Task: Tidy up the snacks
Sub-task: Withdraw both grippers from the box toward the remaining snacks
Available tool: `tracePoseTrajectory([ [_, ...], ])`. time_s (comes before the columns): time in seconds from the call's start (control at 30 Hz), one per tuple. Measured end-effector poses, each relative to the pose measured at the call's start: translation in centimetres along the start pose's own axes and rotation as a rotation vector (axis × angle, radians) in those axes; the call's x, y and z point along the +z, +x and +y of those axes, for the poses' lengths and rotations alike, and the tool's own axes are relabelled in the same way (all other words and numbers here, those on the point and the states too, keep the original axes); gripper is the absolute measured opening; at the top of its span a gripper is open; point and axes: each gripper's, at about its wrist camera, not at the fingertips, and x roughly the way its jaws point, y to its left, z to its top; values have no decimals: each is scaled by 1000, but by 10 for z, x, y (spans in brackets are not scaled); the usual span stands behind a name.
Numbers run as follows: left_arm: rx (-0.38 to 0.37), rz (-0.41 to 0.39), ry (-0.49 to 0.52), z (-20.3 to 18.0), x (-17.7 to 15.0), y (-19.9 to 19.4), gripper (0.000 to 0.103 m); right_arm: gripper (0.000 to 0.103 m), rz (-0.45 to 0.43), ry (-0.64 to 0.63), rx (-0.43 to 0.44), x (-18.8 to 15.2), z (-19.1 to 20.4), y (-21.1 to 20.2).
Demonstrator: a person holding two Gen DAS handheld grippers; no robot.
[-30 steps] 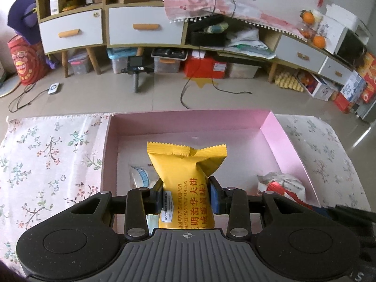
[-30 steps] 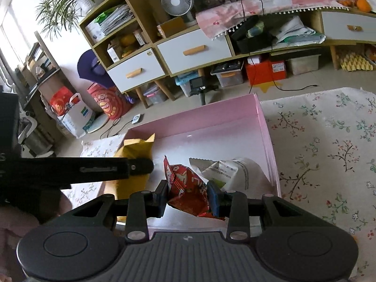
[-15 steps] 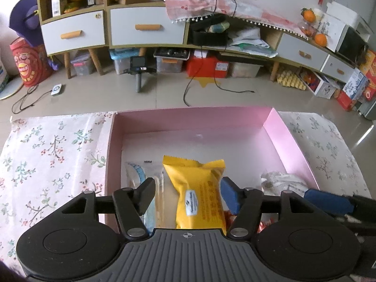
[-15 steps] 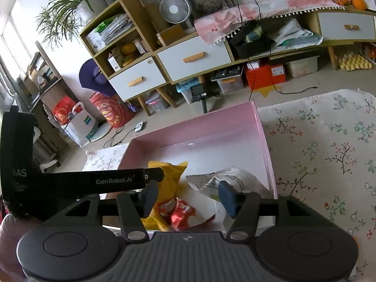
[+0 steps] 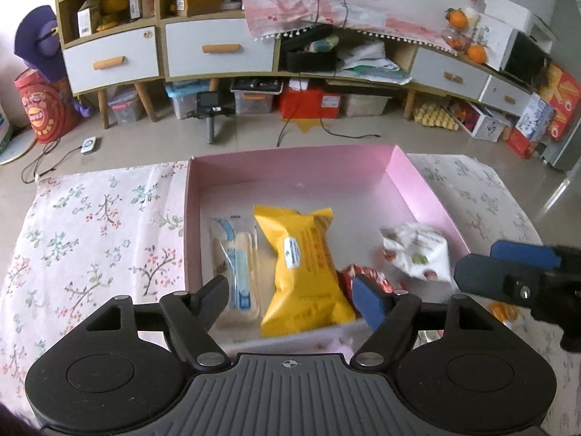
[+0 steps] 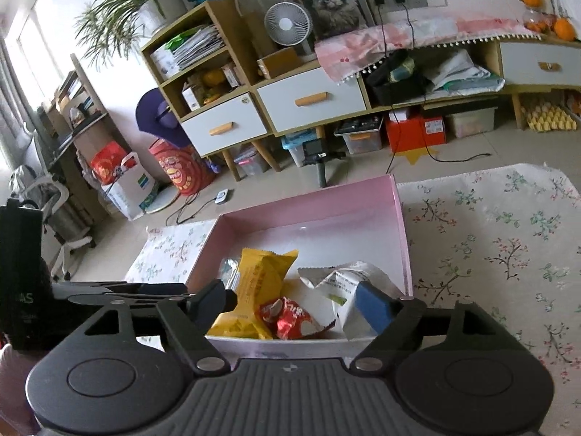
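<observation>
A pink box (image 5: 290, 160) sits on the flowered tablecloth and holds a yellow wafer packet (image 5: 305, 272), a clear blue-printed packet (image 5: 234, 254), a red packet (image 5: 366, 276) and a white packet (image 5: 417, 250). My left gripper (image 5: 290, 296) is open and empty, just above the box's near wall, over the yellow packet. My right gripper (image 6: 294, 303) is open and empty above the near wall, over the red packet (image 6: 290, 318), with the white packet (image 6: 348, 287) and yellow packet (image 6: 254, 290) below it. The right gripper also shows in the left wrist view (image 5: 508, 276).
The flowered tablecloth (image 5: 90, 239) spreads left of the box and right of it (image 6: 501, 254). Something orange (image 5: 501, 310) lies on the cloth by the right gripper. Past the table's far edge are the floor, white-drawer cabinets (image 5: 218, 51) and storage boxes.
Both grippers opened and let go: the yellow packet dropped flat into the box, the red packet dropped beside it. Both grippers pulled back toward the near wall and rose.
</observation>
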Motion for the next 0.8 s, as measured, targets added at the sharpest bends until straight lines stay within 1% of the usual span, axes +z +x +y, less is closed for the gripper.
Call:
tracePoseTrajectory([
  [0.07,-2,-1,8,-1,-6,-6,78,66,5,-16,-3,-2,3,-4],
  [0.1,-2,-3,13,-2,-9,-10,81,69,6,-23,-3,-2,4,-6],
  [0.17,-1,-8,21,-3,-15,-17,83,70,8,-37,-3,-4,7,-10],
  [0.27,0,-11,34,-5,-24,-26,87,76,12,-57,-5,-8,11,-16],
  [0.43,-2,-11,51,-8,-40,-40,92,79,17,-100,-9,-14,17,-24],
  [0.5,3,-11,57,-10,-45,-44,93,80,20,-121,-12,-17,18,-28],
  [0.63,-4,-36,54,-9,-60,-54,96,81,29,-169,-21,-25,21,-33],
  [0.8,-6,-46,111,-14,-80,-62,97,82,41,-242,-53,-40,22,-39],
])
